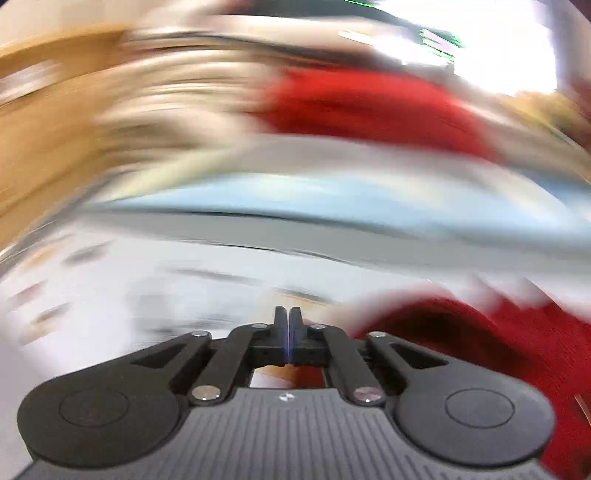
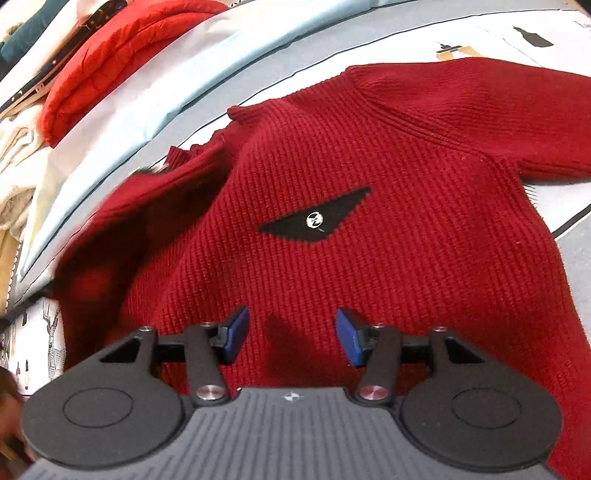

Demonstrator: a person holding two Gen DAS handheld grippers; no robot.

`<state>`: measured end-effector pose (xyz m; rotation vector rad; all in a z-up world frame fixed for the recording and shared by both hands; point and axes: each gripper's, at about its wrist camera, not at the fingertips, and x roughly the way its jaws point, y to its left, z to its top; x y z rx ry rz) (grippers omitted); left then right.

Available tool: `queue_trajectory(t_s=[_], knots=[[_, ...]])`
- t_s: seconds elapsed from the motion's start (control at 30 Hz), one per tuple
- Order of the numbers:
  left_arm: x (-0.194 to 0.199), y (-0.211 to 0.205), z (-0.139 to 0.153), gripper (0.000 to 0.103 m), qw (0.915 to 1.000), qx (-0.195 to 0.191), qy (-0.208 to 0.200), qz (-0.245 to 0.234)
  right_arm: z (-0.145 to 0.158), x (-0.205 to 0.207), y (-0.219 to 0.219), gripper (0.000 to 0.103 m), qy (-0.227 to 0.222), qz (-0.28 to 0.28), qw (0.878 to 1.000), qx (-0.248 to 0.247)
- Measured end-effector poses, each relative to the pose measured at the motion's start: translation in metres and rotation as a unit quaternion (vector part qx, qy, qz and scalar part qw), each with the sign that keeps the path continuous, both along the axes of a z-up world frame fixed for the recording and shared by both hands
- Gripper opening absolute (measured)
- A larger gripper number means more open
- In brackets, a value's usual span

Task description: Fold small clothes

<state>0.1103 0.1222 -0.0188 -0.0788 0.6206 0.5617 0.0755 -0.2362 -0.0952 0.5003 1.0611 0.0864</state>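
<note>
A dark red knit sweater (image 2: 369, 184) lies face up on a printed sheet (image 2: 498, 33), with a black patch (image 2: 314, 220) on its chest. Its left sleeve (image 2: 122, 236) lies bunched and blurred at the side; the right sleeve stretches out to the right. My right gripper (image 2: 291, 334) hovers open over the sweater's lower body, with nothing between its blue pads (image 2: 349, 339). The left wrist view is badly blurred. There my left gripper (image 1: 289, 321) is shut, its fingers pressed together with nothing visible between them. Part of the red sweater (image 1: 480, 350) shows at its lower right.
A bright red padded jacket (image 2: 122, 55) lies at the back left, beside a pale blue cloth (image 2: 166, 85) and cream fabrics (image 2: 18, 166). In the left wrist view a red blur (image 1: 369, 103) and a brown wooden surface (image 1: 37, 140) show beyond the sheet.
</note>
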Motion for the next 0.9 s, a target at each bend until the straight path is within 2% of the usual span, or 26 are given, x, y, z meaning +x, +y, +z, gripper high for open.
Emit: queue_trajectory(t_s=[0.03,0.07,0.1,0.13,0.17,0.2,0.23,0.3,0.37,0.4,0.43,0.5,0.53,0.57,0.63,0.77,0.83,0.9], knots=[[-0.008,0.034,0.003,0.000,0.9975,-0.011,-0.010,0.069,0.000,-0.001,0.001,0.055,-0.001,0.002,1.000,-0.004],[-0.019,0.069,0.002,0.000,0.9896,-0.029,-0.012,0.140,-0.002,0.000,0.003,0.055,-0.002,0.002,1.000,-0.007],[-0.032,0.103,-0.001,0.000,0.9775,-0.057,-0.008,0.203,-0.002,0.000,0.004,0.055,-0.003,0.002,1.000,-0.010],[-0.044,0.129,-0.006,0.002,0.9653,-0.089,-0.003,0.246,-0.002,0.000,0.005,0.055,-0.003,0.002,1.000,-0.012],[-0.051,0.144,-0.010,0.002,0.9611,-0.112,0.000,0.252,-0.002,0.000,0.006,0.055,-0.004,0.003,1.000,-0.014],[-0.050,0.146,-0.011,0.002,0.9671,-0.122,0.000,0.223,-0.003,0.002,0.008,0.055,-0.004,0.003,1.000,-0.016],[-0.044,0.142,-0.010,0.008,0.9761,-0.125,0.002,0.178,-0.003,0.001,0.009,0.055,-0.004,0.003,1.000,-0.016],[-0.024,0.116,-0.009,0.019,0.9906,-0.128,0.000,0.047,0.000,-0.002,0.011,0.055,-0.005,0.004,1.000,-0.019],[-0.008,0.091,-0.016,0.033,0.9869,-0.151,0.006,-0.056,0.000,-0.002,0.015,0.055,-0.006,0.007,1.000,-0.023],[-0.002,0.076,-0.020,0.034,0.9819,-0.159,0.016,-0.101,-0.001,-0.001,0.017,0.055,-0.006,0.008,1.000,-0.024],[0.006,0.059,-0.024,0.034,0.9784,-0.148,0.028,-0.141,-0.002,0.001,0.019,0.055,-0.004,0.008,1.000,-0.025],[0.013,0.023,-0.030,0.045,0.9732,-0.091,0.050,-0.205,-0.001,-0.001,0.020,0.055,-0.003,0.013,1.000,-0.023],[0.015,0.007,-0.034,0.060,0.9693,-0.053,0.055,-0.234,0.000,-0.001,0.019,0.055,-0.001,0.013,1.000,-0.018],[0.017,-0.004,-0.036,0.074,0.9669,-0.024,0.055,-0.248,0.001,-0.001,0.018,0.055,-0.001,0.011,1.000,-0.013],[0.024,-0.024,-0.044,0.085,0.9640,0.035,0.053,-0.258,0.002,-0.001,0.014,0.054,0.001,0.010,1.000,-0.005],[0.051,-0.046,-0.064,0.085,0.9583,0.105,0.074,-0.255,0.002,0.001,0.010,0.054,0.008,0.016,1.000,0.003],[0.054,-0.053,-0.073,0.085,0.9529,0.128,0.081,-0.262,0.002,0.003,0.007,0.054,0.008,0.017,1.000,0.004],[0.061,-0.053,-0.081,0.084,0.9529,0.140,0.089,-0.254,0.001,0.003,0.003,0.054,0.010,0.013,1.000,0.007]])
